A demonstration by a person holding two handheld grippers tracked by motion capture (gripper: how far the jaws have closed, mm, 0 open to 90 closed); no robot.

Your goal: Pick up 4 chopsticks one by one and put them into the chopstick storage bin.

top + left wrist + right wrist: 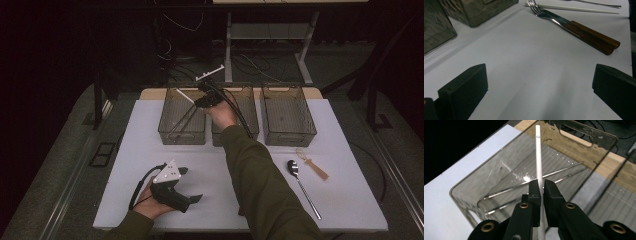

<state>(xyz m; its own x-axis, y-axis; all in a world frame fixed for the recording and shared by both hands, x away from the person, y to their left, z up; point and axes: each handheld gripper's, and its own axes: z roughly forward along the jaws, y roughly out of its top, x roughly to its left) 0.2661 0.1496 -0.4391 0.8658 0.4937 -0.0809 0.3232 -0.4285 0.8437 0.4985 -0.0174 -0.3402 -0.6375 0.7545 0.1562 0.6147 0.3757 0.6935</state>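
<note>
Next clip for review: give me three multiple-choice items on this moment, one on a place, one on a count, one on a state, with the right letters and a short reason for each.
1. Over which bin does the right gripper hold the white chopstick?
A. the left bin
B. the right bin
C. none, it is over the spoon

2. How many clear bins stand in the row at the table's far edge?
A. two
B. three
C. five

3. How do the left gripper's jaws stand?
A. shut on a fork
B. shut on nothing
C. open, nothing between them

Answers:
1 A: the chopstick hangs over the left bin, where thin metal rods lie.
2 B: three stand side by side.
3 C: the left gripper has its jaws wide apart over bare table.
</note>
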